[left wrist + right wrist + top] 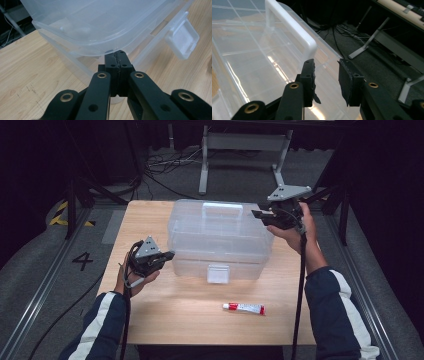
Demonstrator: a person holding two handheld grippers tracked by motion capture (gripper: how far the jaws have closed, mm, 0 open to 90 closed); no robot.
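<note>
Claws flanking a clear plastic box on the table

Left claw (pixel 169 255) is sitting fully closed with nothing between its jaws, its tip just under the lid's lip at the near left corner of the clear plastic box (pixel 220 237); right claw (pixel 257 213) is hovering partly open and empty by the box's far right edge, close to the white handle (pixel 294 30) on the lid. Going by size: the wooden table (pixel 165 315) is carrying the box at its middle, the box's front latch (pixel 218 273) is facing the person, and a small red-and-white tube (pixel 244 308) is lying near the front edge, its print too small to read. A painted "4" (pixel 82 260) is marking the floor to the left.
</note>
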